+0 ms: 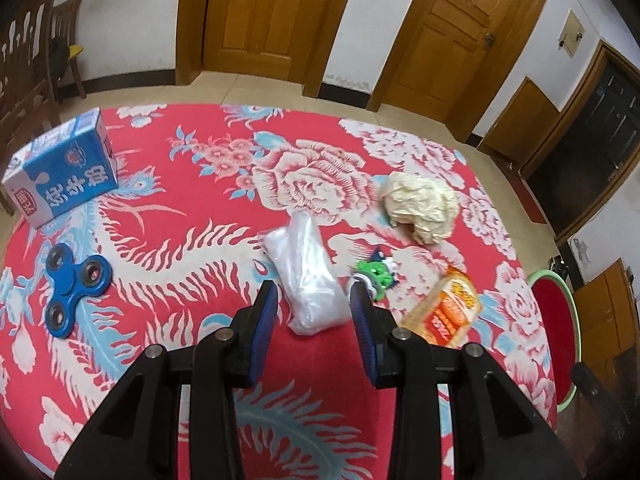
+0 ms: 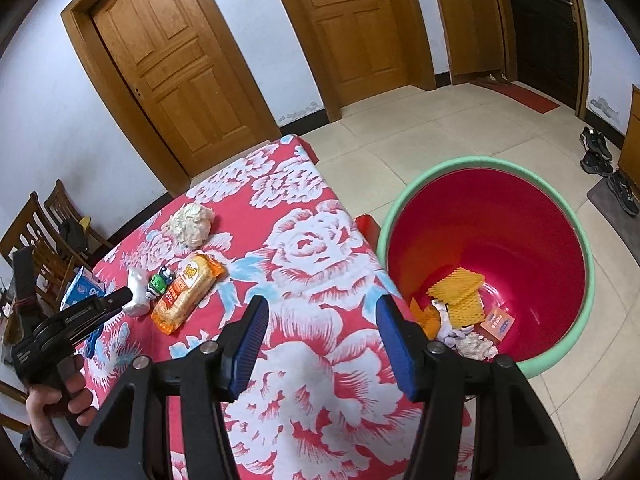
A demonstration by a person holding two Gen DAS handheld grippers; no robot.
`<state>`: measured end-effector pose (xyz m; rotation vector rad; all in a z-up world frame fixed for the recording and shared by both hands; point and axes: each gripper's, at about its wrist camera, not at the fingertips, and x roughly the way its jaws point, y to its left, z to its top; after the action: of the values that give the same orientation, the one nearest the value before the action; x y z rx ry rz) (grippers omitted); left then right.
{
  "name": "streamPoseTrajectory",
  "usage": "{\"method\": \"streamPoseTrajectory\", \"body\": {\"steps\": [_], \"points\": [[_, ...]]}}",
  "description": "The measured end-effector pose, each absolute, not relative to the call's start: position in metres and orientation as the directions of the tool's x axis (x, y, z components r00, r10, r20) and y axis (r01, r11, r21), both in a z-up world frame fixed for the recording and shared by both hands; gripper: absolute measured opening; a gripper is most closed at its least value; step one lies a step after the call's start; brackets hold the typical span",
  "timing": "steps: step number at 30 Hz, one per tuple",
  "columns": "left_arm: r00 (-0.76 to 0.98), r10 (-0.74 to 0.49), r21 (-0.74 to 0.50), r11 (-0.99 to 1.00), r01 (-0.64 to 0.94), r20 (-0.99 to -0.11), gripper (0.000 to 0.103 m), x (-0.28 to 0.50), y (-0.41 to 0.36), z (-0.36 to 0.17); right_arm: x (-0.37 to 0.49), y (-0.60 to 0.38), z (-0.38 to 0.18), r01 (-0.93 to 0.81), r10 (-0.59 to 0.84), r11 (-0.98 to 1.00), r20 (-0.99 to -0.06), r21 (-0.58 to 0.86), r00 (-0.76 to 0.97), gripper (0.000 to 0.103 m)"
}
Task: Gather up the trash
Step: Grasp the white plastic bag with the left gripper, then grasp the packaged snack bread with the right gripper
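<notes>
The crumpled clear plastic bag (image 1: 308,276) lay on the worktop's red floral cloth (image 1: 192,208), and the left gripper (image 1: 313,304) hovered over its near end with jaws spread wide on either side of it, gripping nothing; whether the pads touched the bag could not be told. Just right of the bag sat a small green toy figure (image 1: 376,272), and beyond that toy, nearer the worktop's right edge, lay an orange-and-clear snack wrapper (image 1: 444,308). Behind the bag and to its right rested a crumpled ball of cream paper (image 1: 420,206). Well left of the bag lay a blue three-lobed fidget spinner (image 1: 72,288), and farther back on that side stood a blue-and-white milk carton (image 1: 64,172). Off the worktop's right edge, on the tiled floor, stood a round red bin with a green rim (image 2: 472,168), holding yellow foam netting (image 2: 456,292), white crumpled scraps and a small orange box. The right gripper (image 2: 322,320) hung over the worktop's corner beside that bin, jaws wide apart and empty.
</notes>
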<state>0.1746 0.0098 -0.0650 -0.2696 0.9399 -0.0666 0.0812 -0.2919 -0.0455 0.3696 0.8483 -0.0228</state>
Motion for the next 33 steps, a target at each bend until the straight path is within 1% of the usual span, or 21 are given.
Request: {"method": "streamPoseTrajectory", "body": {"steps": [7,11,17,21,33], "points": [[0.572,-0.191,-0.283,0.956,-0.075,-0.798,0.037,0.184,0.013,-0.079,0.087,-0.286,-0.049,0.157,0.127,0.942,-0.751,0.296,0.648,0.059],[0.588,-0.204,-0.294,0.954,-0.061,-0.782,0.037,0.183,0.015,-0.081,0.091,-0.279,-0.048,0.148,0.125,0.947,-0.754,0.284,0.645,0.059],[0.602,-0.222,-0.305,0.951,-0.039,-0.767,0.033,0.182,0.017,-0.082,0.096,-0.266,-0.049,0.127,0.130,0.955,-0.761,0.269,0.636,0.059],[0.605,-0.247,-0.330,0.944,-0.028,-0.757,0.033,0.179,0.020,-0.081,0.101,-0.257,-0.049,0.117,0.133,0.958,-0.766,0.262,0.629,0.059],[0.656,-0.230,-0.339,0.940,-0.043,-0.719,0.033,0.170,0.038,-0.065,0.125,-0.217,-0.052,0.058,0.172,0.964,-0.778,0.258,0.604,0.059]]}}
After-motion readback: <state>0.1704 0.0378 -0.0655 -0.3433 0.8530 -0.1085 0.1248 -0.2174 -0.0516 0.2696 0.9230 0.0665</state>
